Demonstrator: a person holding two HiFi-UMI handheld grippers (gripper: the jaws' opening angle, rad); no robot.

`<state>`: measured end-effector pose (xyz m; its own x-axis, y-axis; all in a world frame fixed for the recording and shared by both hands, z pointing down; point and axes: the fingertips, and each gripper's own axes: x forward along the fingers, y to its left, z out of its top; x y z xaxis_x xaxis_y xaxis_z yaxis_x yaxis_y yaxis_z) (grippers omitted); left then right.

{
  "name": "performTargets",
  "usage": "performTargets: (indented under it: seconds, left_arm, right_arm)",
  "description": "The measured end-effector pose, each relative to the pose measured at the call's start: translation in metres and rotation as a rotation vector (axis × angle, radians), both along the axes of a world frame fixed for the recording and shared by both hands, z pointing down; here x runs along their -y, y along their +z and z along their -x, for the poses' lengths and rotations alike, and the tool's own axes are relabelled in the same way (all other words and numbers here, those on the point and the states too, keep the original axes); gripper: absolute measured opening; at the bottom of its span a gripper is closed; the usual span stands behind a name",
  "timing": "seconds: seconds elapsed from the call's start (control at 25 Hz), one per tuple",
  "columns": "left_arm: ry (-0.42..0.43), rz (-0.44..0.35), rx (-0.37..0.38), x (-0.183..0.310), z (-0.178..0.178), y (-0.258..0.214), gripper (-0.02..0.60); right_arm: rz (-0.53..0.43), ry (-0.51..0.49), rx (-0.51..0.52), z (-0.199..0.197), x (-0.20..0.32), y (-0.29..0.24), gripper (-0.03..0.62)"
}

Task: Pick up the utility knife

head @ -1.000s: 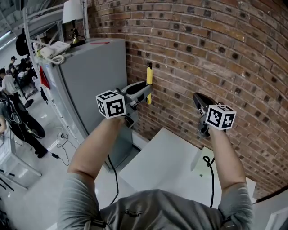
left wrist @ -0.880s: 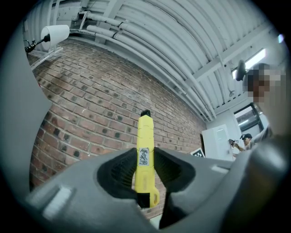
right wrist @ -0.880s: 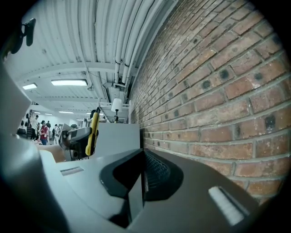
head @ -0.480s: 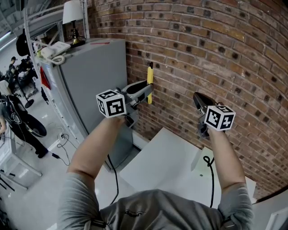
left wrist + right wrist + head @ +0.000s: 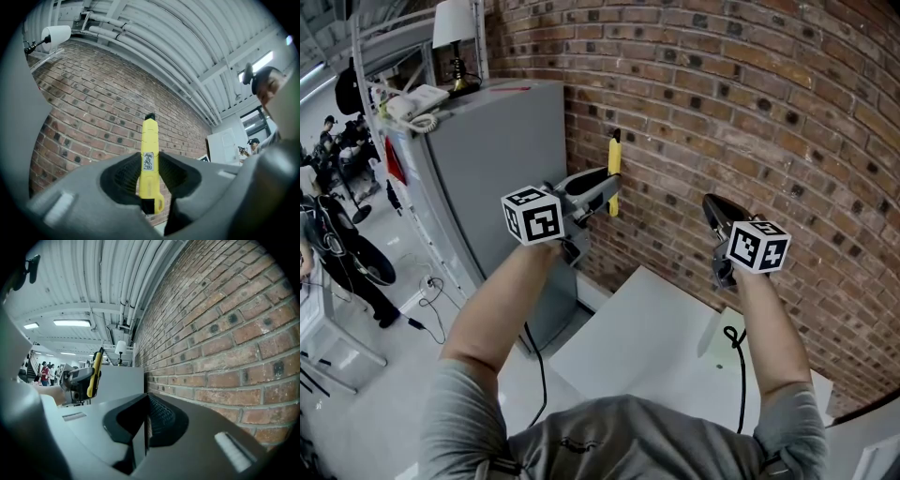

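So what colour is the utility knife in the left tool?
The utility knife is yellow with black ends; the left gripper view shows it best.

Workshop: brick wall [image 5: 750, 112], ceiling pipes [image 5: 117, 277]

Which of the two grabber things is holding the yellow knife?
The left gripper: its jaws are clamped on the yellow utility knife. The right gripper is shut with nothing between its jaws.
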<state>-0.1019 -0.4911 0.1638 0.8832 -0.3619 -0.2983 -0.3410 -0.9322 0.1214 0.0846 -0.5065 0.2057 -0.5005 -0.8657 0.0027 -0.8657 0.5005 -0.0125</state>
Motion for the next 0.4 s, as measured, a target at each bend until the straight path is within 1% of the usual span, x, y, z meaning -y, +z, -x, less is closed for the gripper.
performTargets:
  seconds: [0.4]
  left_arm:
    - [0.003, -0.004, 0.000, 0.0013, 0.0000, -0.0004, 0.118]
  right_arm:
    - [-0.003, -0.002, -0.002, 0.0007, 0.0026, 0.0007, 0.008]
